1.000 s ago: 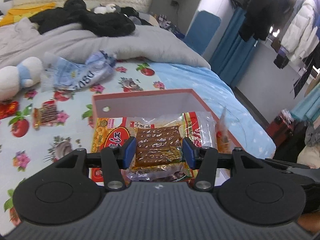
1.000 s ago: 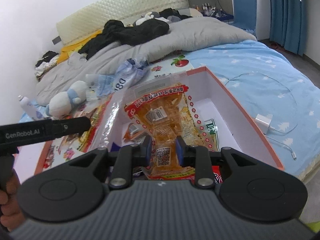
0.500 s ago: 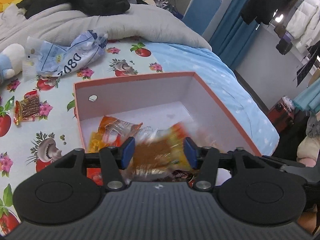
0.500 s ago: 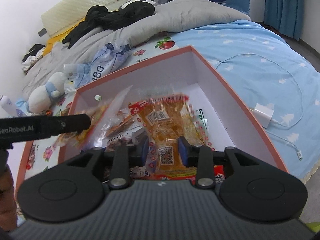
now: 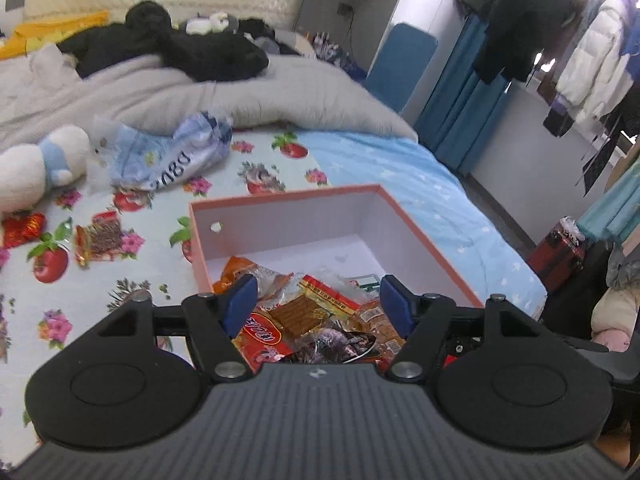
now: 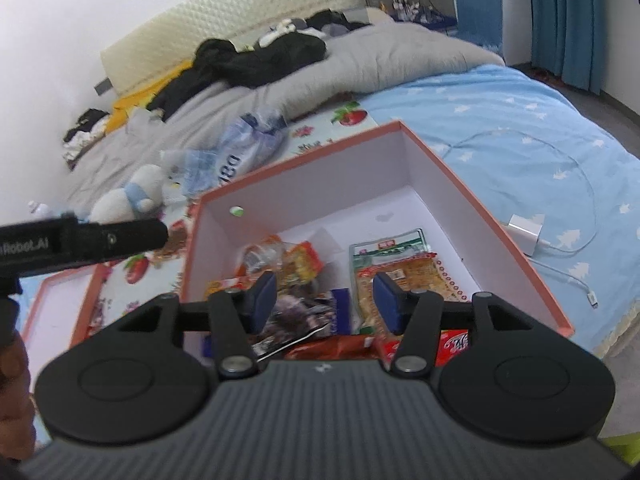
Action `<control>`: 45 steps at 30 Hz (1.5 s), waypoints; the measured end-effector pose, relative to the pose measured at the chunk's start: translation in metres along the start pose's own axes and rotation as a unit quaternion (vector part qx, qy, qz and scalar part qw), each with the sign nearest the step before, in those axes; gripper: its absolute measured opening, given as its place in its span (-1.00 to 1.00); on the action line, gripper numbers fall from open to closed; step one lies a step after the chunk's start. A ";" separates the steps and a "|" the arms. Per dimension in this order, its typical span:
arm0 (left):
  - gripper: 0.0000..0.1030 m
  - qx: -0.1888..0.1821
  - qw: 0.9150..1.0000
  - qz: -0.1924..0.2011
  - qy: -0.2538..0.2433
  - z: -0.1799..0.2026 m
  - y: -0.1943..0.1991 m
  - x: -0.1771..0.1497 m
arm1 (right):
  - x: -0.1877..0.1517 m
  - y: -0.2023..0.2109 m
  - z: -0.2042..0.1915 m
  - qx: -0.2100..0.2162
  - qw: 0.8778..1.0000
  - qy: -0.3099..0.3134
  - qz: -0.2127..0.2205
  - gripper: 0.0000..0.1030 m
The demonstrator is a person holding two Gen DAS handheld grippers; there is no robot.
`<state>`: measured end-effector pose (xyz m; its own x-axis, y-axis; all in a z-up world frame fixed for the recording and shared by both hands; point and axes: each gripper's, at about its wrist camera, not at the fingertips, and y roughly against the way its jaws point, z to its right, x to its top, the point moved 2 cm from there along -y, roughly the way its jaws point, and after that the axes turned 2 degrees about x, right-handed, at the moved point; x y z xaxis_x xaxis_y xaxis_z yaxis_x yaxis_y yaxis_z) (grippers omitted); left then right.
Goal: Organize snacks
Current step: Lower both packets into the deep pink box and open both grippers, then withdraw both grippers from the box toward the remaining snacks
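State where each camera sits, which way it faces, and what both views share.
Left wrist: sits on the open left gripper, facing over the pink-rimmed cardboard box toward the headboard.
Right wrist: sits on the open right gripper, facing into the same box; the left gripper shows at left.
Shared: box, white-and-blue plush toy.

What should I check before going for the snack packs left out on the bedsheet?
1. Left gripper open, nothing held: ok.
2. Right gripper open, nothing held: ok.
3. Last packs inside the box, not hung on its rim: ok; the orange tofu pack lies flat on the floor.
4. Next target located: ok; brown strip pack lies on the sheet left of the box, red pack beyond it.
5. Path to them: ok, though the plush toy sits close by.
6. Any more packs out of view: cannot tell.
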<state>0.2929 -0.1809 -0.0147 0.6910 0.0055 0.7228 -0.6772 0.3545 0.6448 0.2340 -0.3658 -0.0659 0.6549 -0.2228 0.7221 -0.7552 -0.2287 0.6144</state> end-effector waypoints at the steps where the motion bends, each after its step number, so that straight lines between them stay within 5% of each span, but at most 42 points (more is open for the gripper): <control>1: 0.41 0.001 1.000 0.007 -0.005 0.001 0.011 -0.001 | -0.002 0.007 -0.004 0.002 1.000 0.002 0.005 0.08; 16: 0.41 0.017 0.997 0.072 -0.033 0.003 0.133 -0.046 | -0.036 0.081 -0.055 0.022 0.998 0.029 0.046 0.08; 27: 0.41 0.065 0.995 0.079 0.002 -0.033 0.196 -0.121 | -0.078 0.100 -0.094 0.066 0.995 0.060 0.035 0.08; 37: 0.42 0.123 0.988 0.071 0.054 -0.076 0.230 -0.179 | -0.115 0.099 -0.121 0.115 0.989 0.094 0.007 0.08; 45: 0.49 0.140 0.983 0.061 0.098 -0.115 0.220 -0.182 | -0.124 0.089 -0.142 0.141 0.982 0.126 -0.004 0.08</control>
<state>0.0477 0.0036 -0.0331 0.6169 0.2225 0.7550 -0.7823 0.0685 0.6191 0.0820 -0.2237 -0.0555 0.6068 0.0130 0.7947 -0.6887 -0.4906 0.5338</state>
